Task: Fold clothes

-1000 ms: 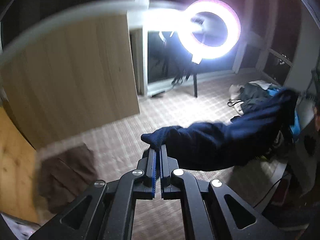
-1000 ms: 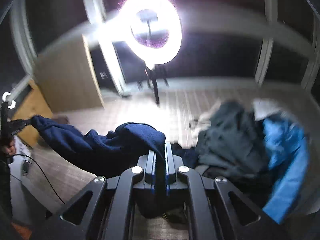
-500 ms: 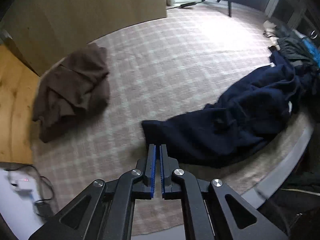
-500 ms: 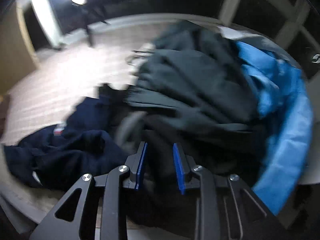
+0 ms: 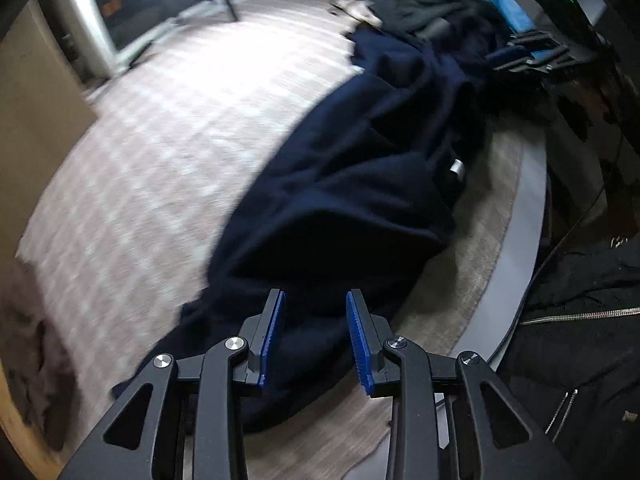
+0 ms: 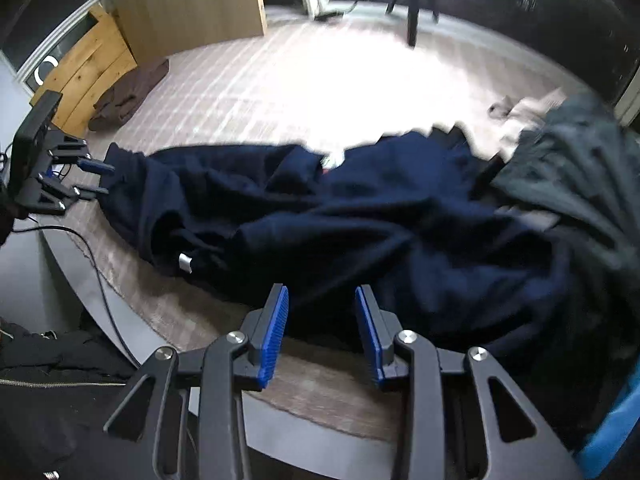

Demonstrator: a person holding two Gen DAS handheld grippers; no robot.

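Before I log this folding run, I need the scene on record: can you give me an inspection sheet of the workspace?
Surface: checked beige rug over a grey table edge.
Job's things: navy garment lying crumpled.
Clutter: dark green and blue clothes piled right; brown garment far left.
Grippers: left gripper and right gripper, jaws opening, gripping nothing.
Cables: black cable over the table edge.
Surroundings: wooden cabinet, tripod.

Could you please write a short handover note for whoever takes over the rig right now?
Left gripper: jaws opening, nothing pinched, above one end of the navy garment.
Right gripper: jaws opening, empty, at the garment's near edge.
Navy garment lies rumpled on the checked rug; dark green clothes piled at its far end; brown garment near the wooden cabinet.
Done: garment laid down.
Left: flatten, fold.
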